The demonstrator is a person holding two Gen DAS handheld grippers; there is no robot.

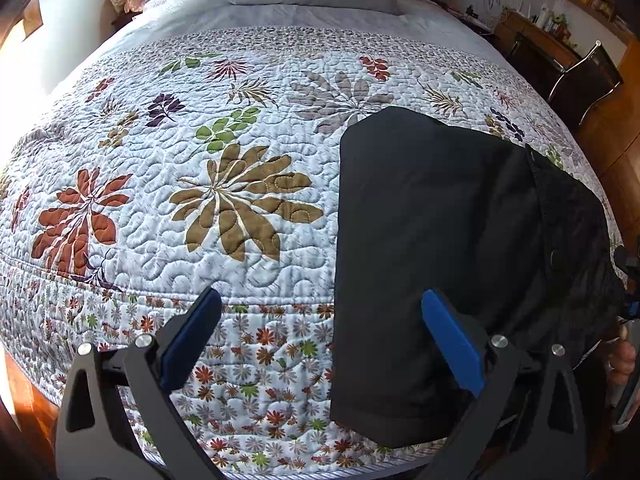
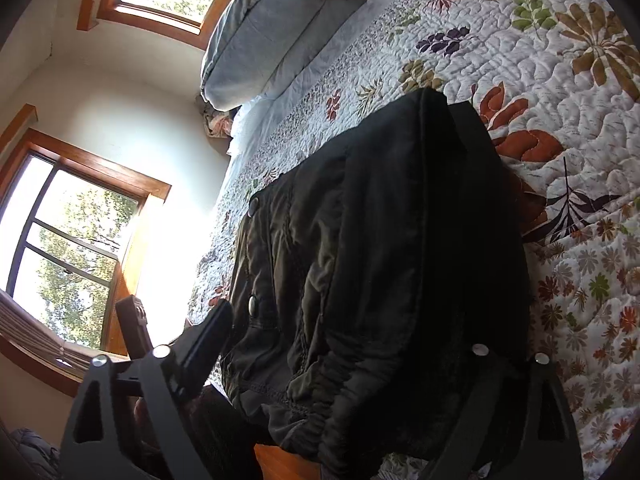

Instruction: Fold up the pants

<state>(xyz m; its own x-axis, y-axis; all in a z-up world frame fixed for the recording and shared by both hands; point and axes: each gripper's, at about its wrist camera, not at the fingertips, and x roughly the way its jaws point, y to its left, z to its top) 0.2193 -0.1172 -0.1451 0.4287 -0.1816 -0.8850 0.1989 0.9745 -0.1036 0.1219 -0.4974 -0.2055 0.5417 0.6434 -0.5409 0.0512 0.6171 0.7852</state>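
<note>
While spread: folded black pants [image 1: 440,248] on quilt [image 1: 240,220].

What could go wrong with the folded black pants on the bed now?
1. The pants lie at the bed's near edge, on the quilt; in the right wrist view the waistband end seems to hang over it, so they might slide off.
2. The left gripper and right gripper are open close above the cloth; a finger could snag a fold and undo it.
</note>
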